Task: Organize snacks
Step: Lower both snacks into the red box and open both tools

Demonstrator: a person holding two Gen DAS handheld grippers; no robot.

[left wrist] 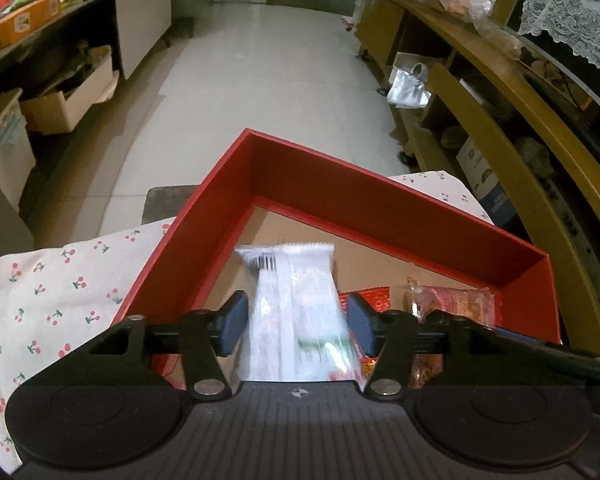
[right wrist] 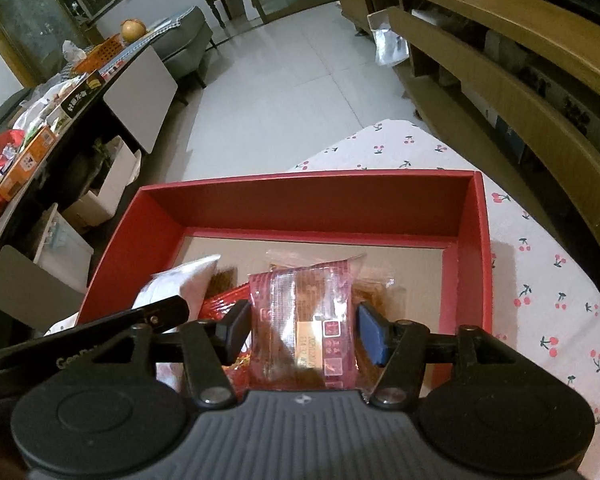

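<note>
A red box (left wrist: 380, 200) with a brown cardboard floor stands on the cherry-print cloth (left wrist: 60, 280). My left gripper (left wrist: 298, 322) is over the box's near side and open. A white snack packet (left wrist: 296, 288) lies blurred between its pads, with small gaps on both sides. Another clear pink packet (left wrist: 452, 300) and red wrappers lie to the right in the box. In the right wrist view my right gripper (right wrist: 304, 332) is shut on a clear red snack packet (right wrist: 300, 304) inside the red box (right wrist: 312, 200). The white packet (right wrist: 188, 280) sits to its left.
Wooden shelving (left wrist: 500, 140) runs along the right side, close to the box. A dark table (right wrist: 40, 140) loaded with snack boxes and cartons stands at the left. Pale tiled floor (right wrist: 280, 80) lies beyond the cloth (right wrist: 540, 280).
</note>
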